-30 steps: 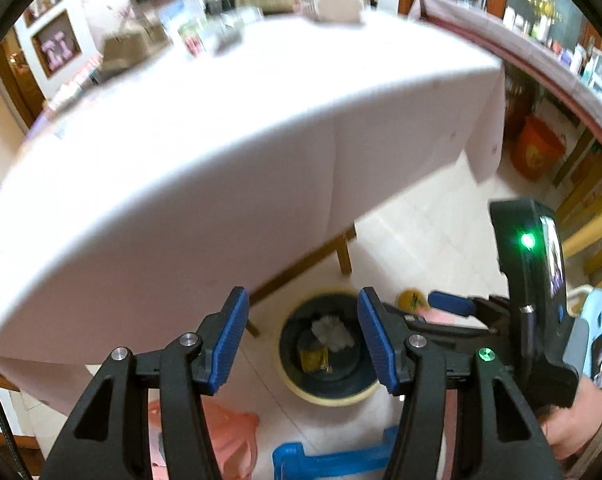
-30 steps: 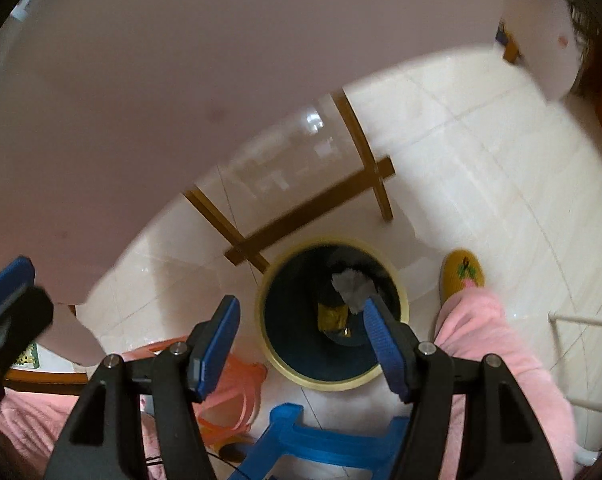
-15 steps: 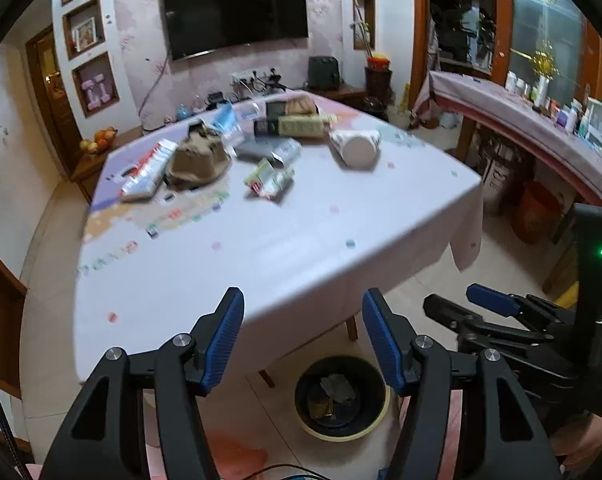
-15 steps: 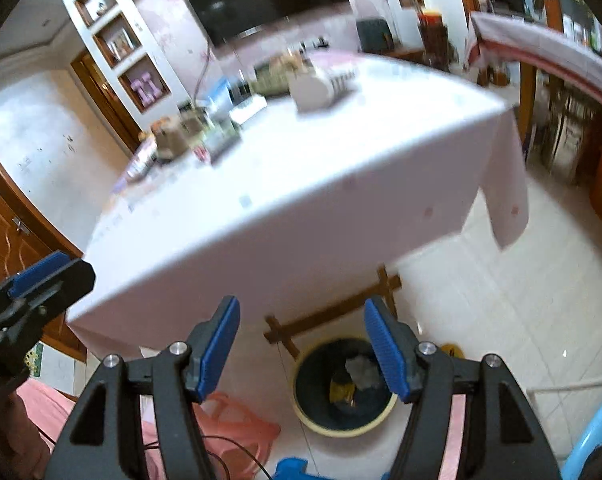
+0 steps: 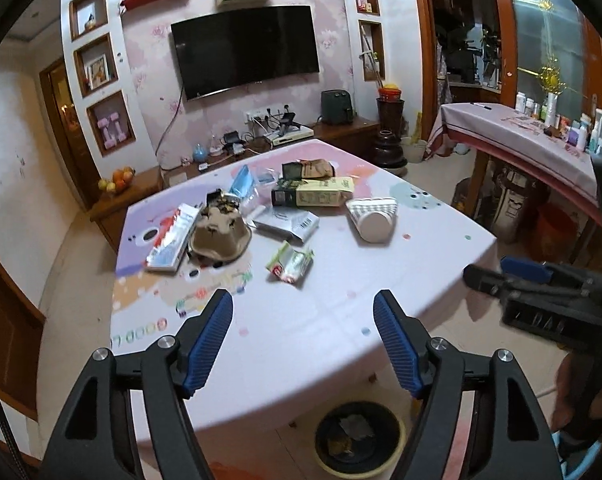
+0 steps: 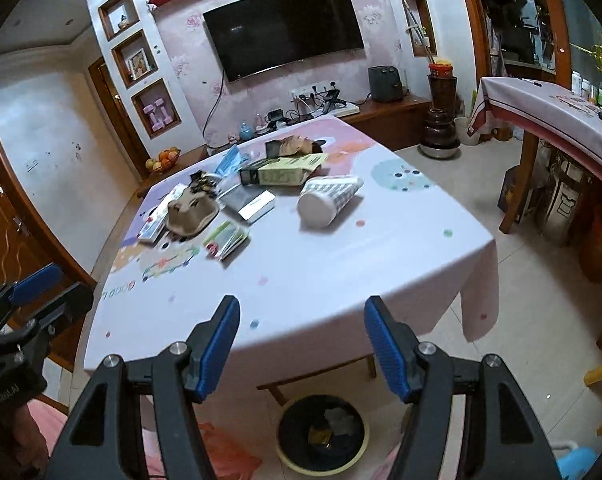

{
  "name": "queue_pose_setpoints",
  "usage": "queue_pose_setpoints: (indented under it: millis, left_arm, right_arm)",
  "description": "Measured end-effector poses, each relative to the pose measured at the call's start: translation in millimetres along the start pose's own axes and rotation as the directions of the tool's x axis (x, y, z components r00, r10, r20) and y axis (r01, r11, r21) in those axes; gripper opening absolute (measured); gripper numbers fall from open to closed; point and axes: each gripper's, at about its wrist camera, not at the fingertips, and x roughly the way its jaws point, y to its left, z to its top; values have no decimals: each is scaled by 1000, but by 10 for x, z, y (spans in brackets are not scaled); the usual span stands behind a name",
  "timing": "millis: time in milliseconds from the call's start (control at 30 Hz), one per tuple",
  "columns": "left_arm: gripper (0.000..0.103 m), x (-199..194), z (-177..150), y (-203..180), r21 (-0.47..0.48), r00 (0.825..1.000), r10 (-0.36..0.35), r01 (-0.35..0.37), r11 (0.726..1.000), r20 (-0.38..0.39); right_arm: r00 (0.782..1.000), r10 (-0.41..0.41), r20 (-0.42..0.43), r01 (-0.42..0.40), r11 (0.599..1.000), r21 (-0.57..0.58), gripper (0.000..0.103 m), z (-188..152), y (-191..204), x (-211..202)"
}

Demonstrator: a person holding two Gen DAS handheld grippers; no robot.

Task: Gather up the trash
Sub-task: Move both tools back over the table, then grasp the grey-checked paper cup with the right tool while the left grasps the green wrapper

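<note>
One paper cup (image 5: 373,218) lies sideways — base facing camera.

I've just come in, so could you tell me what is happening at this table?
A person holds a gripper in each hand, clearing trash. The left gripper and right gripper are both open and empty above the table's near edge. Cup, cartons and wrappers still lie there; the bin below holds some scraps.

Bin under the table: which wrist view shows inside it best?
The right wrist view: the bin shows its whole rim and the trash inside, between the jaws. In the left wrist view the bin is lower and partly cut off.
</note>
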Motion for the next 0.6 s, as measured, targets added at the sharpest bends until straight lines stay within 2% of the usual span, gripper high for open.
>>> queue_pose_setpoints:
  millis: [167,300,467,600]
  left_arm:
    - [71,507,139,118,-21,998,-32,30,999,-62]
    - [71,981,217,297,-82,990,-72,62,995,-124]
    - [71,1588,296,447,-121,965,-158,135,983,-210]
    - [71,1965,374,464,-112,936,-244,222,969,-253]
  right_arm:
    - [998,16,-60,-11,996,86,65,266,-254,401]
    - [991,86,-102,-66,980,186,65,455,-410,763]
    - [986,126,-112,-94,962,257,65,756,-504,1235]
    - [980,149,-129,-96,934,344,65,946,-621,1604]
